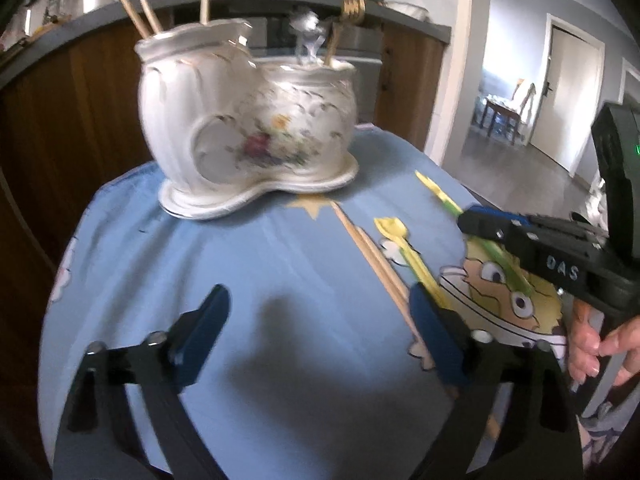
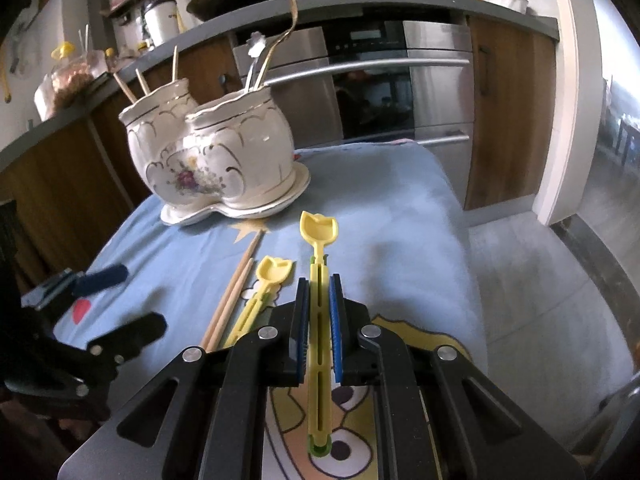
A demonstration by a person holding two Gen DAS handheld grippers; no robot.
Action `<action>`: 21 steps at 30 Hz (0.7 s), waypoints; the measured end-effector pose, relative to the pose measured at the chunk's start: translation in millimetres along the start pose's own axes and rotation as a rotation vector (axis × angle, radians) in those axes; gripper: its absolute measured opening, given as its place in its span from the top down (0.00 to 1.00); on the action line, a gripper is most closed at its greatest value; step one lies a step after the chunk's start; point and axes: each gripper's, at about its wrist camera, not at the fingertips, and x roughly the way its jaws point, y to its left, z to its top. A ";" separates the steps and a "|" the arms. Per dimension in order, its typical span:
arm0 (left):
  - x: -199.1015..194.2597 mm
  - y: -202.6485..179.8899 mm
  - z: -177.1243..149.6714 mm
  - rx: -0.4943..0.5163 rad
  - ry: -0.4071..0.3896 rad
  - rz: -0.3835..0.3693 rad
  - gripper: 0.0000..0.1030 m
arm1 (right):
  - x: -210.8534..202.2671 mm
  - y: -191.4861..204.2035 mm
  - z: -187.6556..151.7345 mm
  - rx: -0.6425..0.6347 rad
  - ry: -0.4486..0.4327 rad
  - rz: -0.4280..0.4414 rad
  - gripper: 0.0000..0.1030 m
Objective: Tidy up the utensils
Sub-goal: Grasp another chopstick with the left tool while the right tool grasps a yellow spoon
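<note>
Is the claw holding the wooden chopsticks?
No, the right claw is squeezing a yellow plastic spoon, and the chopsticks lie on the blue cloth beside it.

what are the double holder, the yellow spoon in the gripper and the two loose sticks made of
Double holder: looks like glazed ceramic, glossy white with gilt lines and a floral print.
Yellow spoon, clamped in the right hand-held gripper: likely moulded plastic, uniform colour, slotted handle.
Loose sticks: probably bamboo or wood, matte tan.
</note>
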 end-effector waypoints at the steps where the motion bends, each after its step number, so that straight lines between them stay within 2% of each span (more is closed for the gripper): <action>1: 1.7 -3.5 -0.6 0.004 0.010 -0.007 0.18 | -1.1 -0.6 0.0 0.000 -0.002 0.001 0.90; 4: 5.1 -11.9 -1.9 0.013 0.027 -0.016 0.22 | -3.1 -2.2 0.7 -0.005 -0.012 0.003 0.90; 8: 14.9 -22.2 -4.0 0.038 0.069 -0.001 0.34 | -5.5 -0.4 0.9 -0.012 -0.017 0.010 0.90; 16: 28.2 -32.3 4.8 0.080 0.107 0.047 0.38 | -8.5 -2.1 0.5 -0.010 -0.021 0.026 0.90; 19: 34.1 -33.5 9.7 0.081 0.119 0.023 0.50 | -9.5 -1.6 0.5 -0.013 -0.022 0.033 0.90; 20: 34.4 -34.2 11.4 0.089 0.121 0.013 0.62 | -10.2 -1.7 0.2 -0.013 -0.021 0.036 0.90; 21: 34.4 -33.9 12.7 0.098 0.126 0.006 0.81 | -10.4 -2.1 0.2 -0.013 -0.021 0.037 0.90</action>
